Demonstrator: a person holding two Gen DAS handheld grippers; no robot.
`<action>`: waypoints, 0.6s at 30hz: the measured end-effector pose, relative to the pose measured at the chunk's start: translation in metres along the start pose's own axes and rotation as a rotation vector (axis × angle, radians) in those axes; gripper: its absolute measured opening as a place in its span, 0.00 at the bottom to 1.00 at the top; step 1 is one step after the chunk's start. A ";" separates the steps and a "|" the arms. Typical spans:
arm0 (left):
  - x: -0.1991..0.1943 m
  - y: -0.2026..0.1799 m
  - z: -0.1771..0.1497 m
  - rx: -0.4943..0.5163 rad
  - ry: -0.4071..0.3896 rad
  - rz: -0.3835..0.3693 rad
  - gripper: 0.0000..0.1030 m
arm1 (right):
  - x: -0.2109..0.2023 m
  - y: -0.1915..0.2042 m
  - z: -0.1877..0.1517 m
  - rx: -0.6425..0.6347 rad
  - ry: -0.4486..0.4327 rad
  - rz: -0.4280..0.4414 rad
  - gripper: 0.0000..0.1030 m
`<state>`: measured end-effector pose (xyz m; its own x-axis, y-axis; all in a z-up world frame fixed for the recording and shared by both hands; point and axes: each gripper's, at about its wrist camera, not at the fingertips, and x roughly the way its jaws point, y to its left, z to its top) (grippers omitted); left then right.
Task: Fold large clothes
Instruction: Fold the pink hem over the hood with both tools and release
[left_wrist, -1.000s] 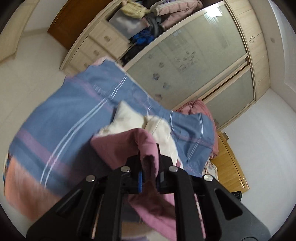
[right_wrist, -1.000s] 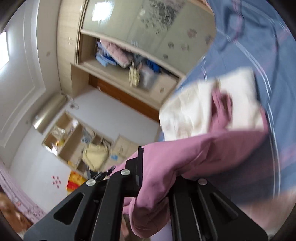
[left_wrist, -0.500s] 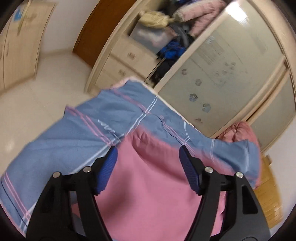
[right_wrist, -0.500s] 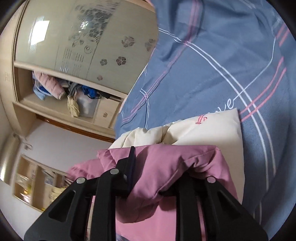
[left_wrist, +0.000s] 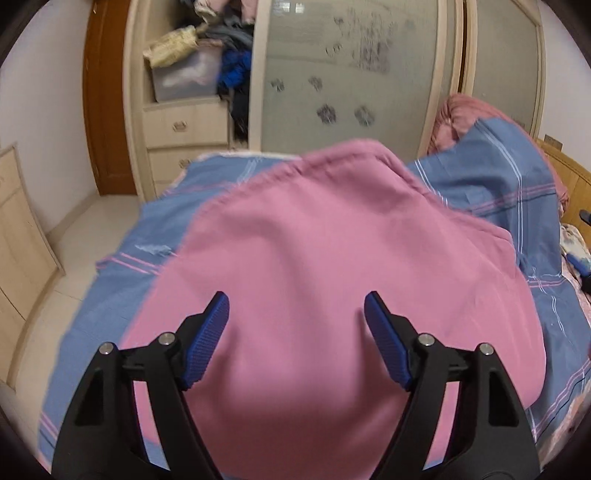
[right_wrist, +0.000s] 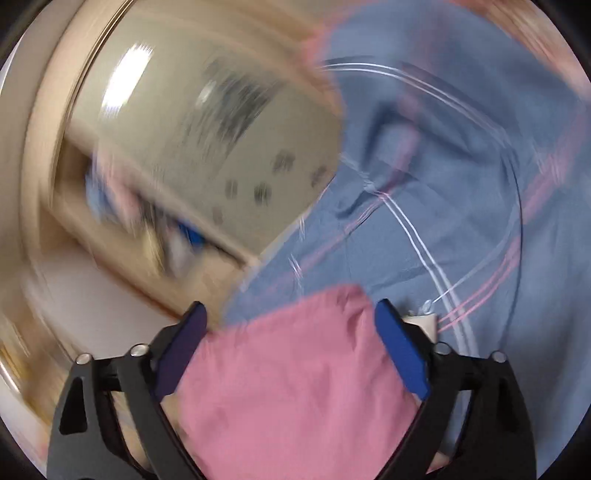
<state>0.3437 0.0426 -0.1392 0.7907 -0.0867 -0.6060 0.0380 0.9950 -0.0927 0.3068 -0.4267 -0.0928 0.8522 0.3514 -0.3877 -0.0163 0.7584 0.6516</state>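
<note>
Pink cloth fills the left wrist view: the pink garment (left_wrist: 332, 280) lies spread across the blue striped bedsheet (left_wrist: 122, 288), its far edge up toward twelve o'clock. A second ago the left gripper (left_wrist: 295, 325) was pinched on a bunched fold of it, with a cream lining showing; now the blue pads (left_wrist: 207, 339) stand wide apart and hold nothing, the fabric lying flat below them. The right gripper (right_wrist: 291, 332) has let go as well: half a second back it was clamped on a thick pink roll, and now its fingers (right_wrist: 400, 350) are splayed open over a corner of the pink garment (right_wrist: 295, 380) running from six o'clock up to centre. A sliver of cream (right_wrist: 424, 321) peeks out at about three o'clock of that corner, right beside the finger.

Behind, the wardrobe (left_wrist: 184, 122) sits at eleven o'clock with clothes heaped on its shelf. The right wrist view is badly smeared by motion, so the wardrobe there is just streaks. Both garment edges run out of frame at the bottom, hidden behind the gripper bodies.
</note>
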 end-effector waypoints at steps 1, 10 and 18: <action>0.011 -0.006 0.000 0.001 0.026 0.007 0.71 | 0.007 0.026 -0.010 -0.118 0.041 -0.037 0.76; 0.101 -0.011 0.002 -0.019 0.211 0.137 0.85 | 0.166 0.119 -0.145 -0.721 0.327 -0.398 0.67; 0.130 -0.019 -0.006 0.029 0.244 0.225 0.87 | 0.197 0.087 -0.161 -0.700 0.356 -0.461 0.74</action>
<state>0.4422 0.0125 -0.2205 0.6119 0.1293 -0.7803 -0.1007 0.9913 0.0853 0.3890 -0.2030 -0.2173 0.6433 -0.0084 -0.7656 -0.1269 0.9849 -0.1175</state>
